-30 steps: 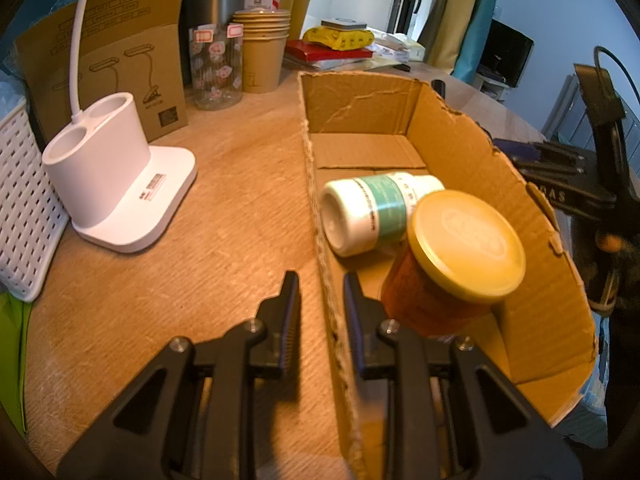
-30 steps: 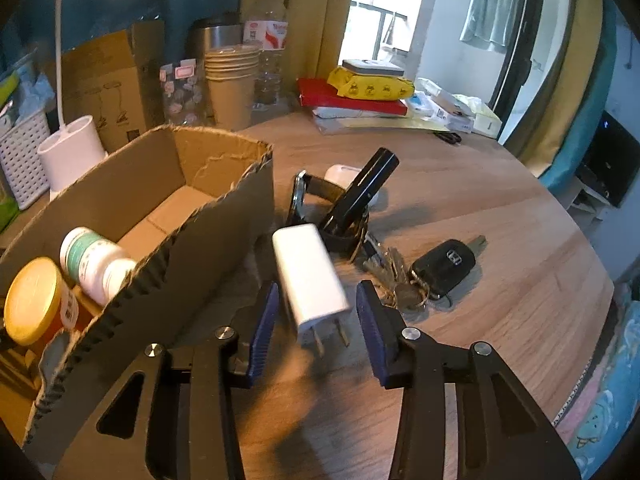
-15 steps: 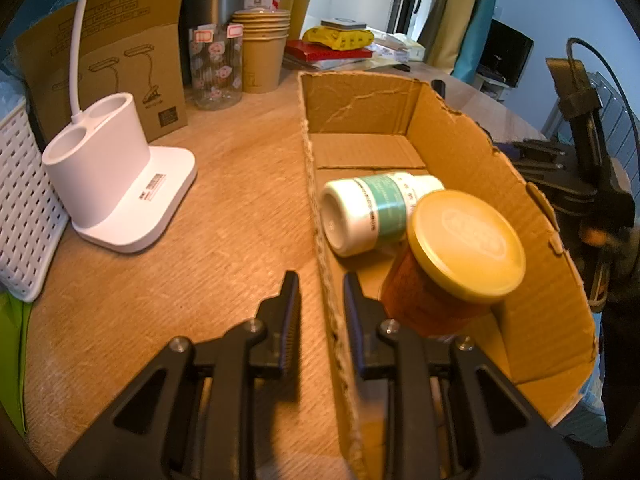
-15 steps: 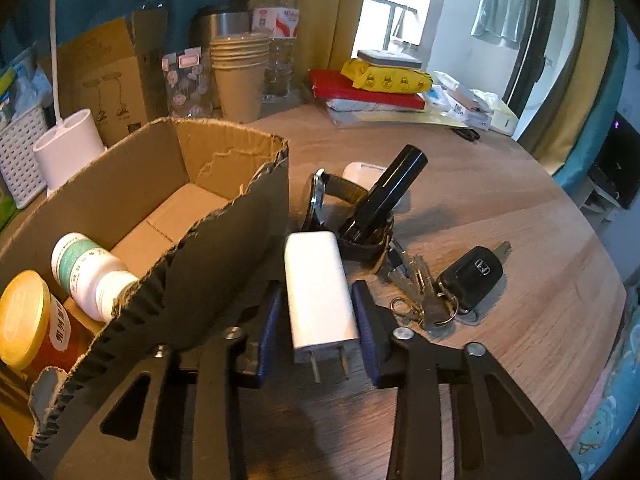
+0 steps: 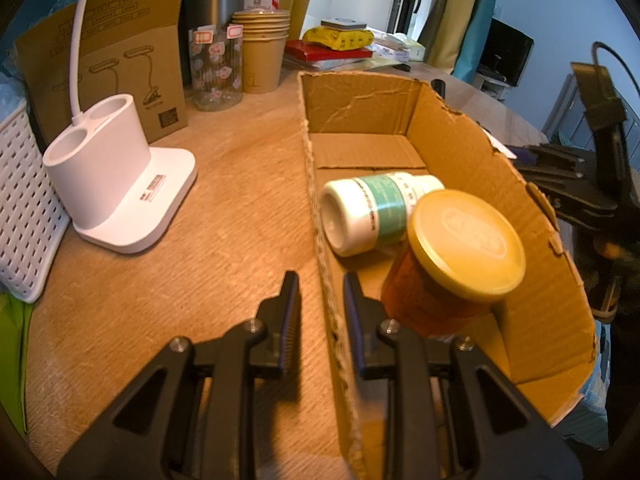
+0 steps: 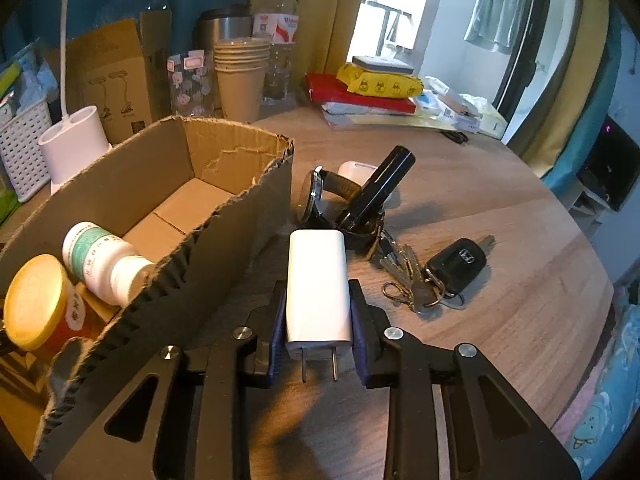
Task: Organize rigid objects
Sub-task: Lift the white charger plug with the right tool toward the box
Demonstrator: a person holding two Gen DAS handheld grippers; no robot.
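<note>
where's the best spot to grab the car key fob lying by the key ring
Take the car key fob across its two long sides at mid-body, coming straight down from above. It lies flat on the table, and the keys crowd its ring end, so stay toward the blade end.

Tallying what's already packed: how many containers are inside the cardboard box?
2: a white bottle lying on its side mid-box, and a yellow-lidded jar beside it at the near end. The walls may hide something smaller.
</note>
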